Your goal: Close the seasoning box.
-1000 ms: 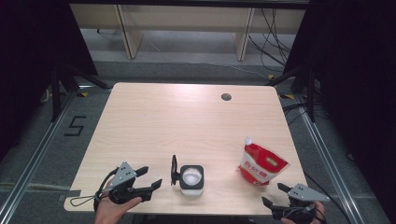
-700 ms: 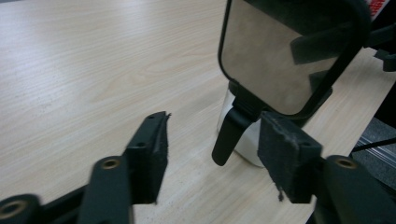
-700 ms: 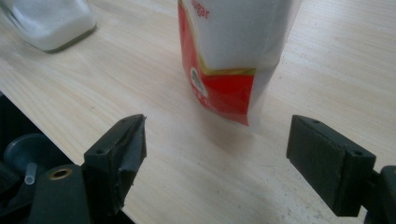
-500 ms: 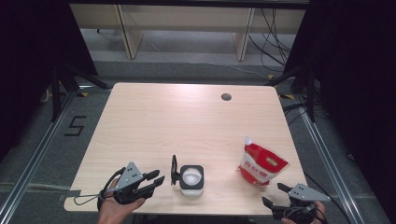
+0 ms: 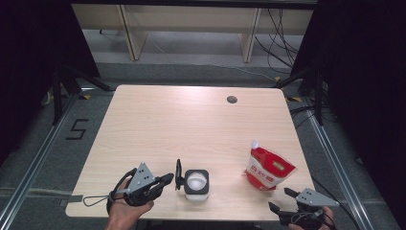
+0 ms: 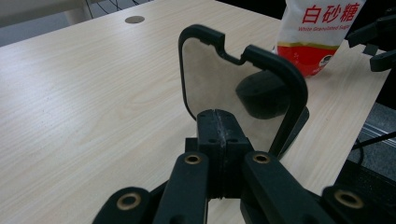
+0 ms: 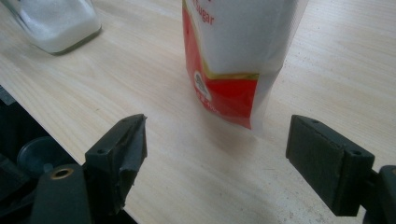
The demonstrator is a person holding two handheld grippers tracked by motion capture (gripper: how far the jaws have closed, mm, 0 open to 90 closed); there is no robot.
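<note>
A pale wooden table with a round cable hole at one o'clock stands on grey floor. The left gripper, jaws pressed together, touches the jar's open lid at six o'clock. The right gripper is spread before the sugar bag at five o'clock.

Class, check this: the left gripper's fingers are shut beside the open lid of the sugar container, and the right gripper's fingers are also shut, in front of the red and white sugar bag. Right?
Not quite. In the right gripper view, the right gripper has its fingers wide open, apart from the sugar bag. The left gripper is shut by the lid.
</note>
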